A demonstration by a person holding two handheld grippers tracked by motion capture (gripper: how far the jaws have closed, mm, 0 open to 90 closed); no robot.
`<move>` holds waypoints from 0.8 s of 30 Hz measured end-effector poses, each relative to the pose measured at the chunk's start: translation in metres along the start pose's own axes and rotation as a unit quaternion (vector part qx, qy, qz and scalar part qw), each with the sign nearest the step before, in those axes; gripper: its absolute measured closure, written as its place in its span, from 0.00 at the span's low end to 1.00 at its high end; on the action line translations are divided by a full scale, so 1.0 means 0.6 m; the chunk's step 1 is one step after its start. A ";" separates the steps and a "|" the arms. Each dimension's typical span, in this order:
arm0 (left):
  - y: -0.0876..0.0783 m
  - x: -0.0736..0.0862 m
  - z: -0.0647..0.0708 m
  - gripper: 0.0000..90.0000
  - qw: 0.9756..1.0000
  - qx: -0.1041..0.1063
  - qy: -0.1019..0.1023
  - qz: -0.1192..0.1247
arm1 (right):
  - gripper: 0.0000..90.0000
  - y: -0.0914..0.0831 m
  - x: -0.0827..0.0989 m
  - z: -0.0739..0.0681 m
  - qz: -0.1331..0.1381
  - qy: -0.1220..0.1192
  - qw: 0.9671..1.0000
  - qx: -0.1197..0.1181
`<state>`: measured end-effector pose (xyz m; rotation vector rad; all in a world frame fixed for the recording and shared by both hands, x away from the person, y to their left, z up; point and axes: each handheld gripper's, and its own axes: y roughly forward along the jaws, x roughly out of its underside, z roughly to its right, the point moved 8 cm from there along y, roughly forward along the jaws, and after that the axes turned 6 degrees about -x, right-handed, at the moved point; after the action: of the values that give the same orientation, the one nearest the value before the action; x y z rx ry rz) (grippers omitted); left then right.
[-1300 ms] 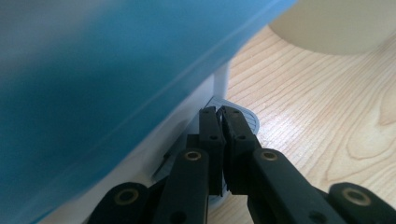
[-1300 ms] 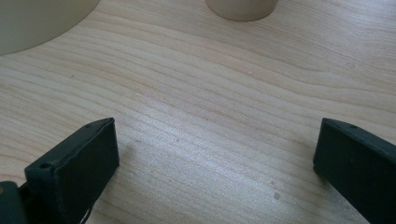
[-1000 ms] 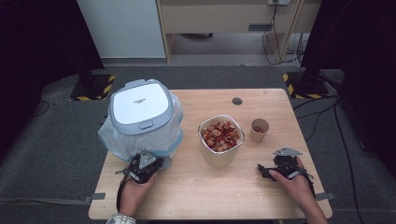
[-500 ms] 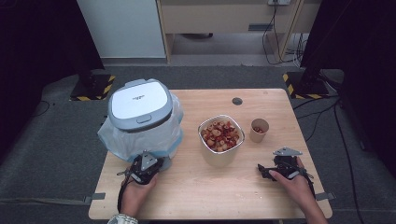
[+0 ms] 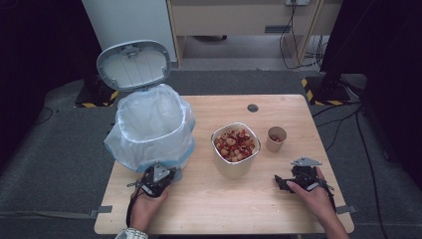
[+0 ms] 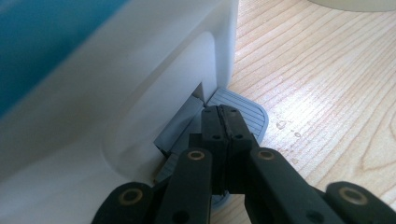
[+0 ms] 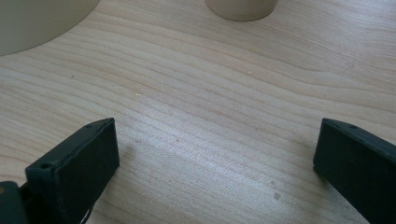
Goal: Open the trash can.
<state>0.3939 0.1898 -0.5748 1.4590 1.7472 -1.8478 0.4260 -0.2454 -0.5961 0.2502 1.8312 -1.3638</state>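
Note:
A white pedal bin (image 5: 149, 130) lined with a clear bag stands at the table's left. Its grey-rimmed lid (image 5: 133, 64) is up and tilted back. My left gripper (image 5: 166, 175) lies at the bin's front base. In the left gripper view its jaws (image 6: 223, 112) are shut together with nothing between them, tips down on the ribbed grey pedal (image 6: 247, 114). My right gripper (image 5: 279, 182) rests low over the table at the front right, open (image 7: 215, 154) over bare wood.
A cream bowl (image 5: 235, 145) of red and pale pieces sits mid-table, with a small paper cup (image 5: 276, 138) to its right. The wooden table (image 5: 224, 204) has a round cable hole (image 5: 253, 107) near its far edge. Dark equipment and cables surround it.
The bin's lid, closed in both earlier frames, now stands swung up and back, showing the bag-lined inside. Both hands have stayed where they were.

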 end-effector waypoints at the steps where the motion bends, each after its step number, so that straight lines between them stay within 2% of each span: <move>1: 0.000 0.000 0.000 0.98 1.000 0.000 0.000 0.000 | 0.01 0.000 0.000 0.000 -0.001 0.001 1.000 -0.001; 4: 0.000 0.000 0.000 0.98 1.000 0.000 0.000 0.000 | 0.04 -0.001 -0.001 -0.001 -0.001 0.001 1.000 -0.006; 5: 0.000 0.000 0.000 0.98 1.000 0.000 -0.002 0.000 | 0.05 -0.006 -0.006 0.000 0.008 0.015 1.000 -0.014; 10: 0.000 0.000 0.000 0.98 1.000 -0.001 0.001 0.000 | 0.07 -0.014 -0.021 0.006 0.022 0.011 1.000 0.009; 14: 0.000 0.000 0.000 0.99 1.000 0.000 -0.002 0.000 | 0.07 -0.022 -0.034 0.010 0.031 0.020 0.999 0.019; 19: 0.000 0.000 0.000 0.99 1.000 -0.001 -0.001 0.000 | 0.08 -0.031 -0.052 0.013 0.041 0.029 0.999 0.016; 24: 0.000 0.000 0.000 0.99 1.000 -0.001 -0.001 0.000 | 0.09 -0.034 -0.072 0.012 0.048 0.026 0.998 0.015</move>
<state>0.3940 0.1897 -0.5750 1.4565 1.7480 -1.8453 0.4455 -0.2468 -0.5519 0.3883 1.8176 -1.3294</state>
